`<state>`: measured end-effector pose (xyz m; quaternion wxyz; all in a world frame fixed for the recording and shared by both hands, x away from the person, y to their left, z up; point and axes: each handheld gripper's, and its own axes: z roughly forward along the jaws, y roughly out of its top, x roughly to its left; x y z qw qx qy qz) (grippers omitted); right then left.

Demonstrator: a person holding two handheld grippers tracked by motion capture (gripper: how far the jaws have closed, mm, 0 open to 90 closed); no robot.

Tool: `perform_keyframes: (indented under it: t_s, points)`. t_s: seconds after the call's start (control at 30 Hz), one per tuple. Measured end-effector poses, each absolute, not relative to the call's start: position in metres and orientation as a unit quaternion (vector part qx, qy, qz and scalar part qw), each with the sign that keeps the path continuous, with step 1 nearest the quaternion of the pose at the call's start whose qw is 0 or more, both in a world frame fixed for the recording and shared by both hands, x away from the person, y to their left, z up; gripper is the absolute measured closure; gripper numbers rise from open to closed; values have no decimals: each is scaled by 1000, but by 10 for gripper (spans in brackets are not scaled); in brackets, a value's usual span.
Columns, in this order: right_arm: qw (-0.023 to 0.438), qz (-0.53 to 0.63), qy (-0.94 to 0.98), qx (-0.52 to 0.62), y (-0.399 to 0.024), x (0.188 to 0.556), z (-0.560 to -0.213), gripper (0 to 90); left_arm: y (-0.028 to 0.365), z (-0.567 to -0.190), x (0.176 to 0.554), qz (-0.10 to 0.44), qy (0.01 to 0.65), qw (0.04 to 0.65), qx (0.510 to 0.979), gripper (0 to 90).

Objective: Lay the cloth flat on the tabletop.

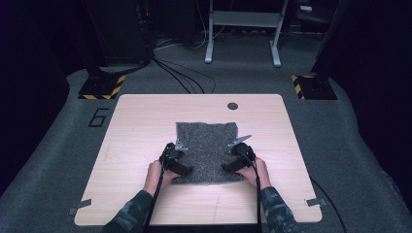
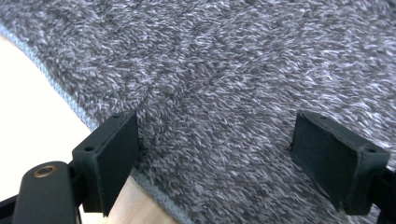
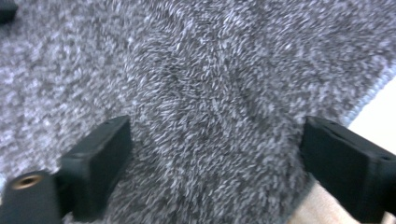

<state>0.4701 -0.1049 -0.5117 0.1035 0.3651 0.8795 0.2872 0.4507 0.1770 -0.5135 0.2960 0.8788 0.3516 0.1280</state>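
Both claws (agape) over towel (image 1: pixel 206 145)

Grey carpet floor (image 1: pixel 340 141); dark walls; white frame legs (image 1: pixel 243 29); hazard-striped bases (image 1: pixel 101 87).

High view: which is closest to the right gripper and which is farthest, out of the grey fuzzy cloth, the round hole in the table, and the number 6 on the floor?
From the right gripper:
1. Grey fuzzy cloth, right under it.
2. Round hole, at the table's far edge.
3. Number 6, on the floor off the table's far left corner.
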Motion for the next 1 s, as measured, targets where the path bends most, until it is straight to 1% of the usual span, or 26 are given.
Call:
perform_keyframes:
  t_s: [0.07, 0.13, 0.4, 0.43, 0.57, 1.0]
  points:
    - [101, 278, 884, 361, -104, 467, -513, 18, 178, -514, 447, 129, 353, 298, 877, 149]
    - [106, 273, 888, 353, -104, 464, -515, 0, 180, -515, 444, 131, 352, 301, 876, 148]
    - [112, 275, 888, 352, -110, 453, -516, 0, 184, -516, 432, 131, 351, 305, 875, 142]
    - [106, 273, 888, 355, -110, 451, -515, 0, 184, -516, 430, 132, 353, 305, 875, 142]
    - [114, 278, 886, 353, -110, 444, -516, 0, 184, -516, 425, 132, 353, 304, 875, 139]
    - [120, 286, 880, 359, -111, 420, -518, 0, 183, -516, 416, 128, 349, 302, 878, 120]
